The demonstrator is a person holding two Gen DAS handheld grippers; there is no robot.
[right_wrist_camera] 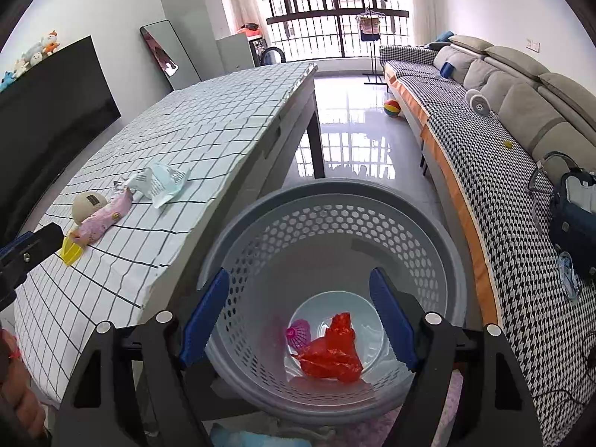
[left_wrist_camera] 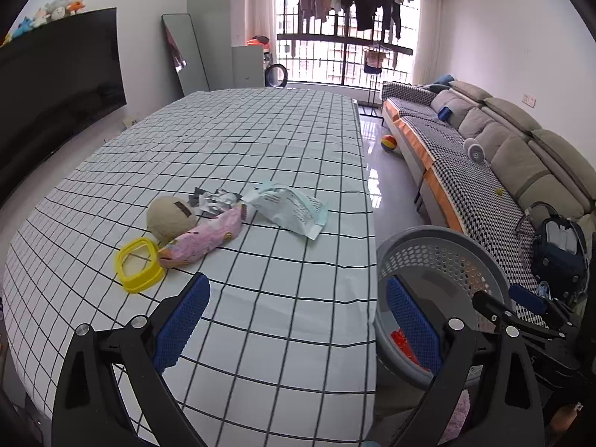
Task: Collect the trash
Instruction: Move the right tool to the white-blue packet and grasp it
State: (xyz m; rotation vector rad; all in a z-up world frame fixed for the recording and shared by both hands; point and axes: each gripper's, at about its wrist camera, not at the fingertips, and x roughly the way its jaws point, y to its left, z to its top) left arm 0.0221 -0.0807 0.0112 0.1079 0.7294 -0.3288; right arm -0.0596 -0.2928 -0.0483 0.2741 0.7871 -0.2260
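The trash still on the surface point(left_wrist_camera: 260, 141) lies in a cluster toward its near left part: a crumpled white and pale blue wrapper point(left_wrist_camera: 288, 208) farthest right, a small grey crumpled scrap point(left_wrist_camera: 214, 201) just left of it, and a pink printed packet point(left_wrist_camera: 205, 238) lying slantwise, its far end touching the wrapper. A beige round plush thing point(left_wrist_camera: 169, 218) rests against the packet's left side, and a yellow square frame-like piece point(left_wrist_camera: 138, 270) sits at the packet's near end.

To the right of the surface's right edge stands a grey perforated basket point(right_wrist_camera: 372, 193) on the floor. At its bottom lie a red crumpled bag point(right_wrist_camera: 331, 354) and a pink shuttlecock point(right_wrist_camera: 298, 333), touching each other.

The right gripper point(right_wrist_camera: 300, 316) hangs over the basket mouth, fingers spread wide with nothing between them. The left gripper point(left_wrist_camera: 298, 320) hovers above the near right corner of the surface, fingers also wide apart and empty; its right finger overlaps the basket rim in that view.

Between the cluster and the near edge the checked cloth lies bare, as does the whole far half. A strip of glossy floor runs between the surface and a long sofa point(left_wrist_camera: 503, 141) on the right, where a striped ball point(left_wrist_camera: 388, 143) lies. A dark screen point(left_wrist_camera: 56, 85) stands along the left.
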